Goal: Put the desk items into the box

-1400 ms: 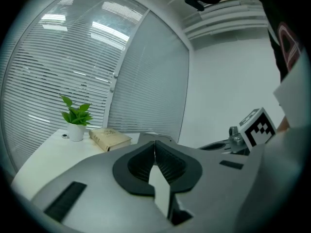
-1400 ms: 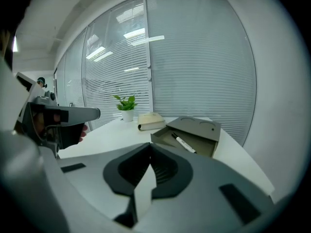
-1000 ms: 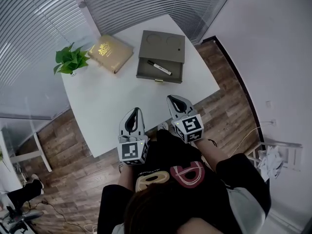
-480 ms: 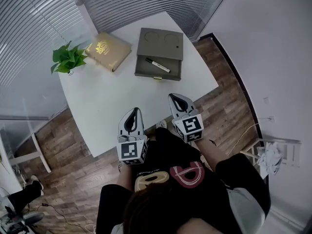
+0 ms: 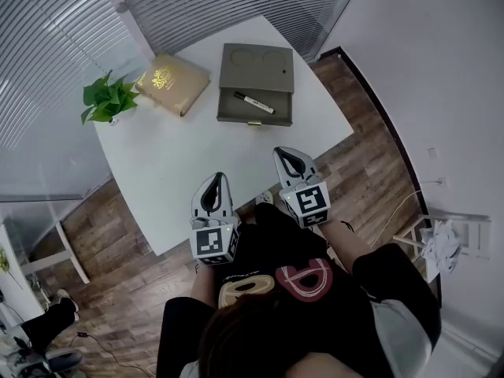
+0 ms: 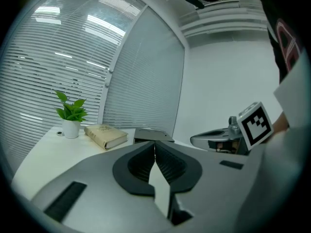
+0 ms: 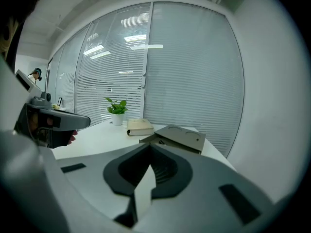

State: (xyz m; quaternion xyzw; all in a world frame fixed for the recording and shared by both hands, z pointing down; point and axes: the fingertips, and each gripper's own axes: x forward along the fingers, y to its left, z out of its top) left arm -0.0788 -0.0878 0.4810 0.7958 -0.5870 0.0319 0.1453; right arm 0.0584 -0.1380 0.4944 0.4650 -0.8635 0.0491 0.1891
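Two hand-held grippers were held at the near edge of a white tabletop (image 5: 173,172) by a person standing on a wooden floor (image 5: 110,290). The left gripper (image 5: 216,179) was seen with its jaws clenched together and nothing between them. The right gripper (image 5: 285,154), just beside it, was likewise closed on nothing. Both were pointed across the tabletop toward its far side and were kept well apart from every object on it.

The box (image 5: 257,68), a grey-green case with two round recesses pressed into its lid, was set at the far right of the tabletop. Its drawer (image 5: 236,110) was pulled out toward the person. What appeared to be a black-and-white marker pen (image 5: 254,102) was laid diagonally inside the drawer.

A cream book (image 5: 173,83) with a gold emblem on its cover was laid flat to the left of the box, near it but not touching. A small green plant (image 5: 105,101) in a white pot was stood at the far left corner, close beside the book. In both gripper views, the plant, the book and the box were lined up along the far edge, beyond the closed jaws. Window blinds (image 5: 205,6) were drawn behind the tabletop.
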